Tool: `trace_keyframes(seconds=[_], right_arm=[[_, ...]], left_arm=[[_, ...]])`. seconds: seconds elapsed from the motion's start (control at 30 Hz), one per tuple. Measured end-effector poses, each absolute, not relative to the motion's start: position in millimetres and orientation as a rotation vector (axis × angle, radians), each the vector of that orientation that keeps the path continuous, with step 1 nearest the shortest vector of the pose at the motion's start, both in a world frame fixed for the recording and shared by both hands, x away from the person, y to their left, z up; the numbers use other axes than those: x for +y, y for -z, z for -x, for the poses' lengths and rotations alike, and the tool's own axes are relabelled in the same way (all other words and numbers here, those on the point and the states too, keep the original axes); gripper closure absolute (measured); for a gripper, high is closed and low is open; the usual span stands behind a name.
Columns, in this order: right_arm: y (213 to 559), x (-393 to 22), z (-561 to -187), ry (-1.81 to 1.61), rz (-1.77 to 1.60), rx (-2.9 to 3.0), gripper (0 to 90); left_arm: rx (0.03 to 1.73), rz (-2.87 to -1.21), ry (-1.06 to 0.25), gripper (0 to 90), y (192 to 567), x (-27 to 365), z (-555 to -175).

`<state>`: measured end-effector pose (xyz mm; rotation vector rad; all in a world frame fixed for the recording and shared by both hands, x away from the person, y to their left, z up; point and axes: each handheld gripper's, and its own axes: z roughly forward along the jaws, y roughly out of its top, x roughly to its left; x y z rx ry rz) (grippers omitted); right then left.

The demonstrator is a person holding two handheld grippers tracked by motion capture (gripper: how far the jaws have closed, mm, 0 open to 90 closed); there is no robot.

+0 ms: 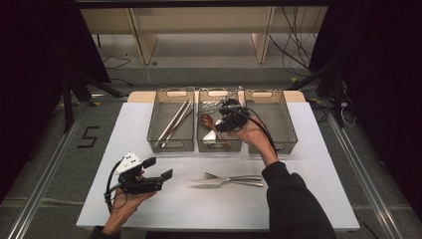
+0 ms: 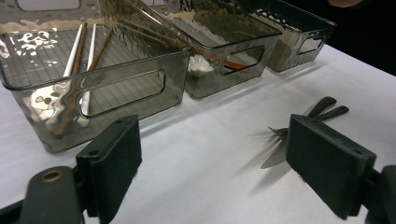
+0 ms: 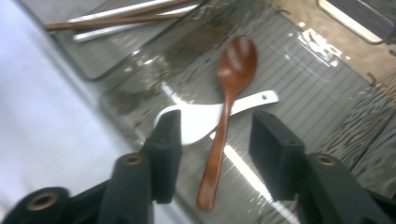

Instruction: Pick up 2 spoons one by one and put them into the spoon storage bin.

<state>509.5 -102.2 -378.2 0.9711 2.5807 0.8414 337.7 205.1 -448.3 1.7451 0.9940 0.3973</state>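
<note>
The brown wooden spoon [image 3: 227,116] lies flat on the ribbed floor of the middle smoked-plastic bin [image 1: 201,119], resting across a white ceramic soup spoon [image 3: 201,119]. In the right gripper view its long axis runs nearly along the tongs' own direction, bowl pointing away toward the bin's far end and handle tip nearest the camera. In the high view the bowl sits at the bin's far left and the handle slants toward its near right corner. The right tongs [image 3: 215,154] hover just above it with jaws apart, the handle lying between them untouched; this reads as the release step of sorting cutlery into bins, the spoon already set down. The left bin [image 1: 158,117] holds long chopsticks [image 1: 174,122], wooden and pale ones side by side, and the right bin [image 1: 289,119] looks bare.

On the white surface [image 1: 149,209] near the person, a metal fork [image 1: 234,177] and a metal table knife [image 1: 224,185] lie side by side, handles to the right. The left tongs [image 1: 160,168] hang over the surface with jaws wide and nothing between them. The next move likely calls for lifting the right tongs clear of the bin wall, then taking the fork or knife by its handle
</note>
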Motion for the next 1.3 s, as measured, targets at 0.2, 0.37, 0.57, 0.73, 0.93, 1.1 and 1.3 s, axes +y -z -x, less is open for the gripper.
trace_keyframes(seconds=[0.2,0.37,0.57,0.73,0.93,1.1,1.3], right_arm=[[373.4,-111.9,-486.7,-0.905,-0.918,2.607,44.8],[374.3,-116.2,-471.0,-0.935,-0.892,2.623,41.5],[378.0,-118.3,-459.7,-0.947,-0.859,2.636,39.0],[381.7,-120.3,-452.2,-0.926,-0.845,2.655,37.6],[384.2,-123.6,-445.1,-0.908,-0.822,2.677,36.2],[387.4,-127.1,-440.4,-0.886,-0.812,2.696,34.6],[396.8,-129.5,-435.9,-0.852,-0.81,2.733,33.5]], left_arm=[[0.995,-1.744,-0.395,17.8,448.1,204.7,-337.7],[0.994,-1.744,-0.395,17.6,448.1,204.8,-337.9],[0.997,-1.742,-0.396,17.6,447.9,204.8,-337.9],[1.001,-1.738,-0.395,17.5,447.5,205.0,-338.2],[1.006,-1.731,-0.398,17.4,447.3,205.3,-339.7],[1.011,-1.73,-0.398,17.4,447.5,205.6,-340.0],[1.012,-1.726,-0.397,17.1,447.3,206.2,-339.3]])
